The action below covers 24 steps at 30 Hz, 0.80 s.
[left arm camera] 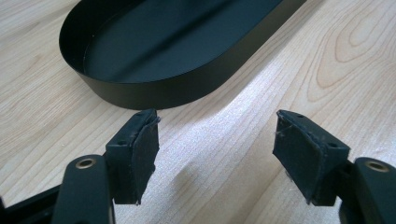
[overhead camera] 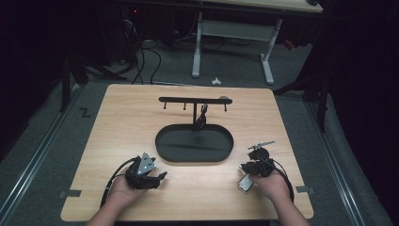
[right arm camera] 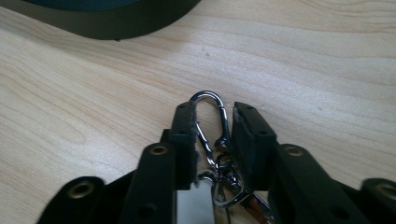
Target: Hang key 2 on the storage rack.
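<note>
My right gripper (right arm camera: 212, 114) is shut on a silver carabiner clip (right arm camera: 206, 95), whose loop pokes out past the jaw tips just above the wooden table. More rings and a flat metal piece of the same keychain (right arm camera: 224, 179) hang back between the jaws. In the high view the right gripper (overhead camera: 248, 167) sits at the front right of the table, held by a hand. My left gripper (left arm camera: 215, 140) is open with nothing between its pads, low over the table close to the black oval tray (left arm camera: 154, 93). In the high view the left gripper (overhead camera: 159, 178) is at the front left.
The black oval tray (overhead camera: 164, 146) lies at the table's middle. A black T-shaped rack (overhead camera: 195, 100) with small hooks rises from its far side, and a dark item (overhead camera: 202, 118) hangs by the post. Bare wood (overhead camera: 202, 188) lies between my hands.
</note>
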{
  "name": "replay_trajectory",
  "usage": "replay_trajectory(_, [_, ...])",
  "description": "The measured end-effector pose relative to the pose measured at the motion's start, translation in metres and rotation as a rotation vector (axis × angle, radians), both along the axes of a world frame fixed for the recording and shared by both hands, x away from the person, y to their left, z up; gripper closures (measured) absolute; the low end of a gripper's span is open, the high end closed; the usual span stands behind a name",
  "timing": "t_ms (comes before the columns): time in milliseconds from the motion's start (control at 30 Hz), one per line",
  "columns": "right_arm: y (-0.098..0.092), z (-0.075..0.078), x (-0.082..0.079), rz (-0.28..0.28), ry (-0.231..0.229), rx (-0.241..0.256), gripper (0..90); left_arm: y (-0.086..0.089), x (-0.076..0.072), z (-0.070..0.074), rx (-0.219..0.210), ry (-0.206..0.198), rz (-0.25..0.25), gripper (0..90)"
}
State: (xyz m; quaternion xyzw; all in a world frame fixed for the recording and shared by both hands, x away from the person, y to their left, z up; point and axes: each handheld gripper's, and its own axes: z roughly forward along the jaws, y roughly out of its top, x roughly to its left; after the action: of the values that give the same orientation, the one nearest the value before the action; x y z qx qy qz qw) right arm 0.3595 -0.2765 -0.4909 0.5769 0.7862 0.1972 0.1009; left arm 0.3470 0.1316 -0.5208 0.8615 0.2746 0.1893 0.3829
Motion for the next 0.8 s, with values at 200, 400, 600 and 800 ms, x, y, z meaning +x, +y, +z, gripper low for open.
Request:
replay_trajectory(200, [-0.002, -0.005, 0.001, -0.005, 0.022, -0.027, 59.6, 0.001, 0.000, 0.000, 0.002, 0.003, -0.001, 31.3])
replay_trajectory(400, [-0.003, -0.006, -0.001, 0.035, 0.011, -0.052, 69.4, 0.000, 0.000, 0.000, 0.000, 0.001, -0.001, 31.3])
replay_trajectory(600, [0.003, -0.007, -0.007, 0.083, -0.011, -0.079, 73.5, -0.001, 0.000, 0.000, -0.001, -0.001, -0.003, 31.3])
replay_trajectory(800, [0.005, -0.007, -0.009, 0.095, -0.027, -0.087, 75.1, 0.000, 0.000, 0.000, -0.001, 0.001, -0.001, 31.3])
